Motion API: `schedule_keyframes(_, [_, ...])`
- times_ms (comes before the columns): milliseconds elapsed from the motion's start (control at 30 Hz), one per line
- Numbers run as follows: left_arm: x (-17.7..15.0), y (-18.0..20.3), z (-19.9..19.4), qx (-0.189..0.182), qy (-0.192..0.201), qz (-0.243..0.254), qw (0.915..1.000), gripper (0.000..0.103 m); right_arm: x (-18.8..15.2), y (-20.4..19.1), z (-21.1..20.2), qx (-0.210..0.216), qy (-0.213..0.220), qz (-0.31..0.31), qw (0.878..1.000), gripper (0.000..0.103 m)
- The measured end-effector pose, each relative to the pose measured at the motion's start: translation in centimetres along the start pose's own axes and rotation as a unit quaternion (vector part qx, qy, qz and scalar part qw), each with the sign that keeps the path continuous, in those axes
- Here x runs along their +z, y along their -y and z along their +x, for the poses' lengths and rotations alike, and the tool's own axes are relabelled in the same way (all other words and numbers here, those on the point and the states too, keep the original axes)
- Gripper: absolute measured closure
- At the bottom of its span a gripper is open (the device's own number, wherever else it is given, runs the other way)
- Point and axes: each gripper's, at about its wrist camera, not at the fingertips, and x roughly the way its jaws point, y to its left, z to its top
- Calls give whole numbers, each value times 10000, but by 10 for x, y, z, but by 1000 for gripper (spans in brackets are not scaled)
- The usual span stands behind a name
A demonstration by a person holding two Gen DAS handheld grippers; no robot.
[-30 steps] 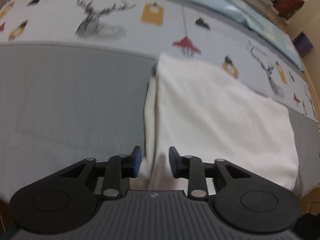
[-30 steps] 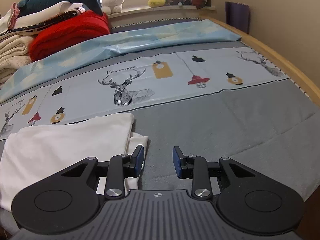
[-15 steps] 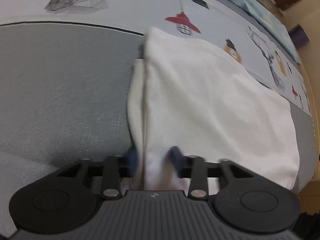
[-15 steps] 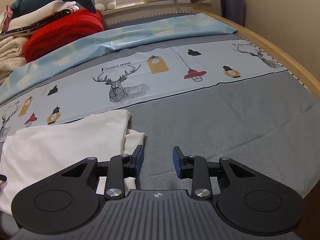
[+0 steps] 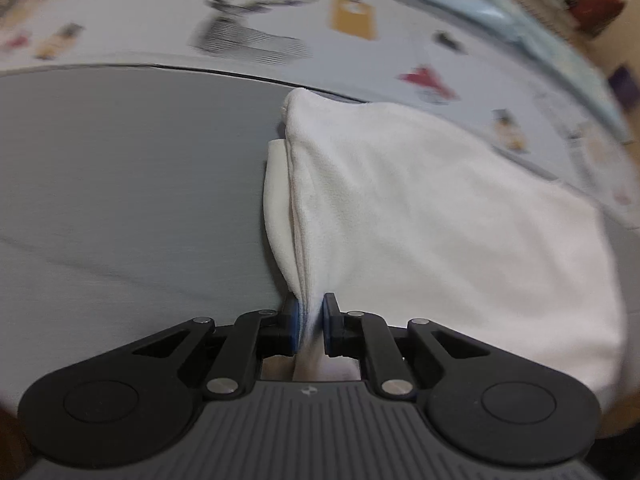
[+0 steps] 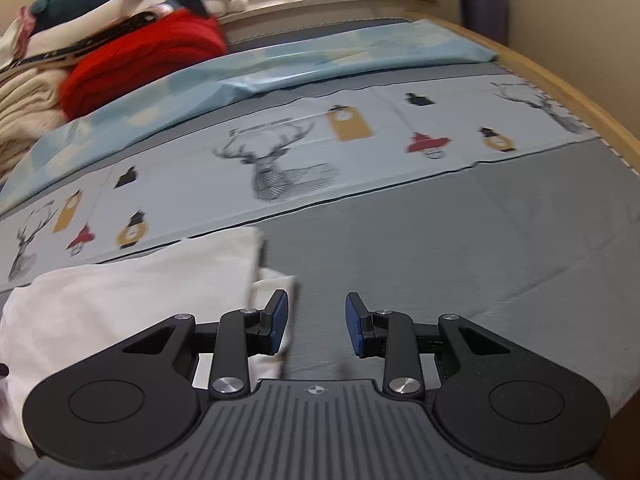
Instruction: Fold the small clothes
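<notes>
A white garment (image 5: 420, 216) lies flat on the bed (image 5: 120, 184), on its grey sheet close to the near edge, with its far edge touching the printed band of deer and lanterns (image 6: 288, 168). It is already doubled over, and a narrower under-layer peeks out along one side. The left gripper (image 5: 311, 322) points steeply down at that side, and its jaws are closing on the bunched layers at the near corner; the cloth runs up between the blue pads and is gathered into a ridge there, which suggests the pinch is meant to take all layers at once so they lift together for the next fold. The right gripper (image 6: 316, 322) hovers over bare sheet just beside the garment's other near corner, its jaws spread with nothing between them, one pad at the cloth's edge. It seems placed to take that corner, so both corners can be carried over evenly. A stack of folded clothes (image 6: 120, 52) sits at the bed's far corner.
</notes>
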Motion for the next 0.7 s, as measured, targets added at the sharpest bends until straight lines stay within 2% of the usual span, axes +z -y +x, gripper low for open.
schedule_keyframes(67, [-3, -6, -6, 266, 91, -14, 9996, 91, 0, -11, 2, 64, -17, -130, 9999, 70])
schedule_keyframes(133, [-3, -9, -11, 69, 144, -173, 9997, 92, -1, -20, 2, 118, -24, -268, 9996, 70])
schedule_keyframes(200, [-1, -14, -17, -683, 215, -556, 9959, 92, -1, -24, 3, 133, -26, -363, 9992, 70])
schedule_keyframes(233, [1, -13, -21, -1201, 288, -746, 9895, 92, 0, -24, 2, 137, -27, -377, 9992, 70])
schedule_keyframes(300, [5, -3, -28, -1753, 422, -769, 9806, 93, 1, -22, 3, 145, -33, -353, 9993, 70])
schedule_keyframes(367, [9, 16, -31, -2206, 430, -677, 9721, 93, 2, -18, 3, 129, -47, -282, 9995, 70])
schedule_keyframes(433, [15, 41, -31, -2487, 358, -508, 9666, 93, 2, -15, 4, 116, -64, -193, 9997, 70])
schedule_keyframes(567, [26, 104, -30, -2840, 226, -151, 9584, 93, 3, -10, 5, 133, -69, -154, 9998, 70])
schedule_keyframes(700, [30, 183, -32, -3159, 145, 314, 9482, 93, 1, -4, 3, 111, -74, -103, 9999, 70])
